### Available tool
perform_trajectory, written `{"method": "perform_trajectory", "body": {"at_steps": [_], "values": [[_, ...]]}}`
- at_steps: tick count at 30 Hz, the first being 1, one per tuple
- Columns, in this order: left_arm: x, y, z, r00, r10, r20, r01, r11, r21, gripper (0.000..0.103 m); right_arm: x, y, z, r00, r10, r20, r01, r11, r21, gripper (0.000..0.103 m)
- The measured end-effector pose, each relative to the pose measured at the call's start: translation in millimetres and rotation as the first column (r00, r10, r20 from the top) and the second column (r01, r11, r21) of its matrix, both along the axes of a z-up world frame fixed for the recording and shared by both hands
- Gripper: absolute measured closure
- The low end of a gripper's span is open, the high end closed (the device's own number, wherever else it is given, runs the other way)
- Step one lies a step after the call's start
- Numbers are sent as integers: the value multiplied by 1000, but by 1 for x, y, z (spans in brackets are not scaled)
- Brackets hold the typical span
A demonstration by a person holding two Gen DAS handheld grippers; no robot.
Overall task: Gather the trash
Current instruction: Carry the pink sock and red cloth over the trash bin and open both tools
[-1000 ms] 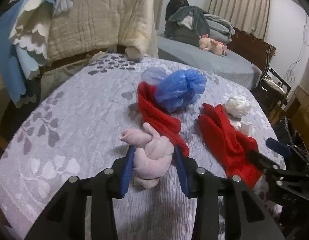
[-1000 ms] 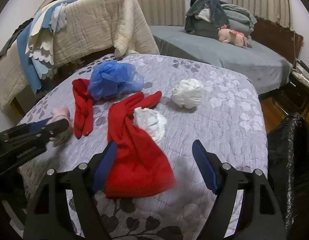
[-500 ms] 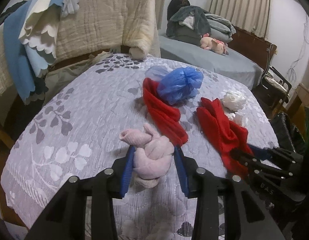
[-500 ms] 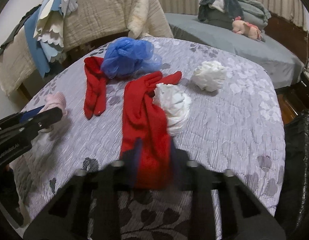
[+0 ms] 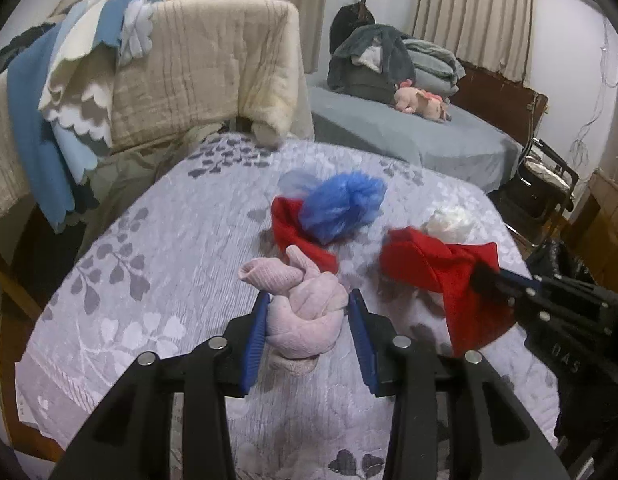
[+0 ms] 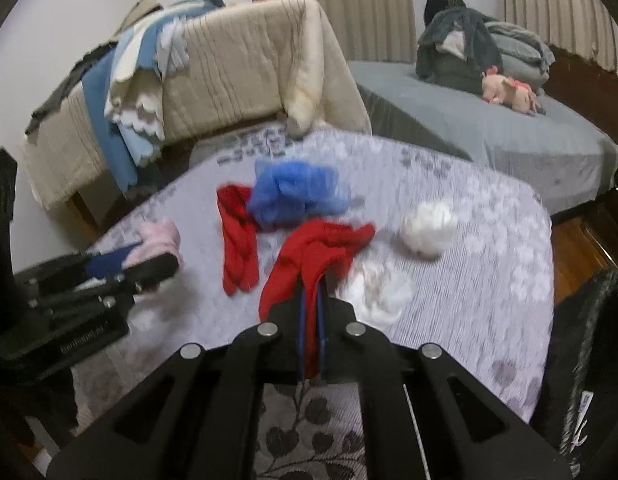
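My left gripper (image 5: 309, 308) is shut on a knotted pink sock bundle (image 5: 305, 308) and holds it above the grey floral tablecloth (image 5: 157, 280). My right gripper (image 6: 311, 300) is shut on the cuff of a red glove (image 6: 317, 252), which hangs lifted off the cloth; from the left wrist view that glove (image 5: 441, 268) dangles from the right gripper (image 5: 489, 276). A second red glove (image 6: 239, 240) lies flat beside a crumpled blue plastic bag (image 6: 297, 192). Two white paper wads (image 6: 429, 228) (image 6: 381, 292) rest on the cloth to the right.
A black trash bag (image 6: 589, 340) gapes at the table's right edge. A chair draped with beige and blue blankets (image 5: 181, 72) stands behind the table. A grey bed (image 6: 509, 132) with clothes and a pink plush toy fills the back right.
The right gripper's jaws went from wide open to shut on the red glove and raised it. The left gripper rose a little, still holding the pink bundle.
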State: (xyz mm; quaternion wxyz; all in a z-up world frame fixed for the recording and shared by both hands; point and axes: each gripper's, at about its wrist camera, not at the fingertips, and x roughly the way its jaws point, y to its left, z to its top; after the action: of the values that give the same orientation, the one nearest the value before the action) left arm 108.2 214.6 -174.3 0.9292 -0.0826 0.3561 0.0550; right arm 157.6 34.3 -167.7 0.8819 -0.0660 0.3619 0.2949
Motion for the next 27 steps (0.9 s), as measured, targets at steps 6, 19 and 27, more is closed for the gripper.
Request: {"method": "perform_trajectory", "body": {"at_steps": [6, 19, 27], "values": [[1, -5, 23, 999, -5, 38, 4, 1000, 10, 64, 0, -3, 31, 999, 12, 52, -14, 999, 38, 99], [-10, -20, 68, 995, -8, 99, 5, 999, 33, 64, -13, -21, 87, 991, 22, 128, -38, 991, 127, 99], [-13, -45, 92, 987, -62, 147, 56, 997, 46, 64, -28, -57, 119, 982, -25, 187, -7, 986, 168, 99]]}}
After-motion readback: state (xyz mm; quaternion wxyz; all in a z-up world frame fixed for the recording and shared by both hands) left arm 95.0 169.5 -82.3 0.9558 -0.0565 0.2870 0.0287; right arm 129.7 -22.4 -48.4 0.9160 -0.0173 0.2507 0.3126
